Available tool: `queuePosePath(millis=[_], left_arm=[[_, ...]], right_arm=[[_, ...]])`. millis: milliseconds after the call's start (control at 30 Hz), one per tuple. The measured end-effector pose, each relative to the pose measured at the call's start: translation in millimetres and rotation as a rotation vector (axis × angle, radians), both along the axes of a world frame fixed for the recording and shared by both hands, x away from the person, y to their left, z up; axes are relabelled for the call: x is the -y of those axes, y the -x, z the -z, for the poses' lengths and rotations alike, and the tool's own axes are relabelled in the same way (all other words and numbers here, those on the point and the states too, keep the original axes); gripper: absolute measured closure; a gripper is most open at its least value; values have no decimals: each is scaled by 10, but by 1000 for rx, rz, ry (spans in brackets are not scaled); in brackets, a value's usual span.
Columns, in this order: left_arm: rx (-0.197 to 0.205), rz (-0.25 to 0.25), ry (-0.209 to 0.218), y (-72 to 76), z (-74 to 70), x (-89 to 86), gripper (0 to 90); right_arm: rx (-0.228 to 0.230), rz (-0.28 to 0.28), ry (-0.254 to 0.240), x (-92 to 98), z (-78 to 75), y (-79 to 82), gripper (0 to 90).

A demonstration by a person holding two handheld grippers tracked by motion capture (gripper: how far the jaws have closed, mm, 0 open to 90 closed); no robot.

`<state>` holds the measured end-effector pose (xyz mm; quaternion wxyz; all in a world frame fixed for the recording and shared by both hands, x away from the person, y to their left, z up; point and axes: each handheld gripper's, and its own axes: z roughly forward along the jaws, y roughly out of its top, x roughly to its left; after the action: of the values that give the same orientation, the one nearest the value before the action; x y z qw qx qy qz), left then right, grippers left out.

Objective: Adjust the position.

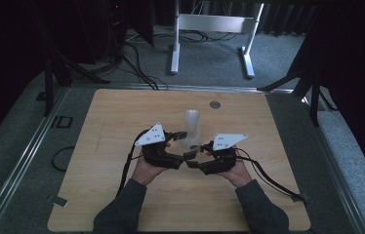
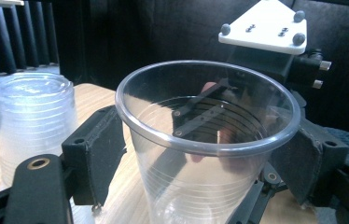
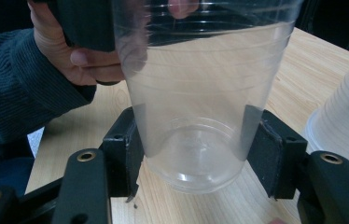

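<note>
A clear plastic cup (image 3: 200,107) stands upright on the wooden surface (image 1: 122,122), near its middle, between the two hand-held grippers. It is see-through all over, with a rolled rim at the top, faint rings moulded round its wall, and a body that narrows to a round base with a thicker ring at the foot. The wood grain shows plainly through it. In the left gripper view the cup (image 2: 207,140) is seen from above the rim, its mouth open and nothing inside.

The right hand-held gripper (image 3: 200,154) has its black jaws closed against the lower wall of the cup, one on each side just above the base, and it has hold of the cup there. The left hand-held gripper (image 2: 205,158) has its jaws either side of the cup higher up, part-way open; the right-hand pad lies against the wall while the left-hand one stands just clear, so it has no firm hold.

In the high view the left hand-held gripper (image 1: 183,137) and the right one (image 1: 201,147) meet at the cup (image 1: 189,145) from the left and right. Just behind, farther off, stands a stack (image 1: 192,126) of like cups, upside down, close to the single cup but apart from it. The stack (image 2: 32,121) looks cloudier than the single cup.
</note>
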<state>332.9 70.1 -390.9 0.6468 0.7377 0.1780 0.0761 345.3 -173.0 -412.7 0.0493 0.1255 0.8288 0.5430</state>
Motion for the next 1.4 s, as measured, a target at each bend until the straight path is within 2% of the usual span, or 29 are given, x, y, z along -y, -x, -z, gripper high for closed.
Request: queuePosePath(millis=[167,733,833,933,1400], left_arm=[[0,5,19,0,-4,-8,240],[6,-1,9,1,5,-8,281],[9,-8,12,-4,0,-24,289],[11,-18,13,-7,-5,-44,288],[20,-70,2,-19,15,-157,289]], right_arm=[[4,2,-3,-9,11,1,411],[5,5,10,-20,29,-2,394],[2,10,20,-13,21,-4,298],[6,20,30,-5,15,-5,265],[25,53,50,31,-18,-9,216]])
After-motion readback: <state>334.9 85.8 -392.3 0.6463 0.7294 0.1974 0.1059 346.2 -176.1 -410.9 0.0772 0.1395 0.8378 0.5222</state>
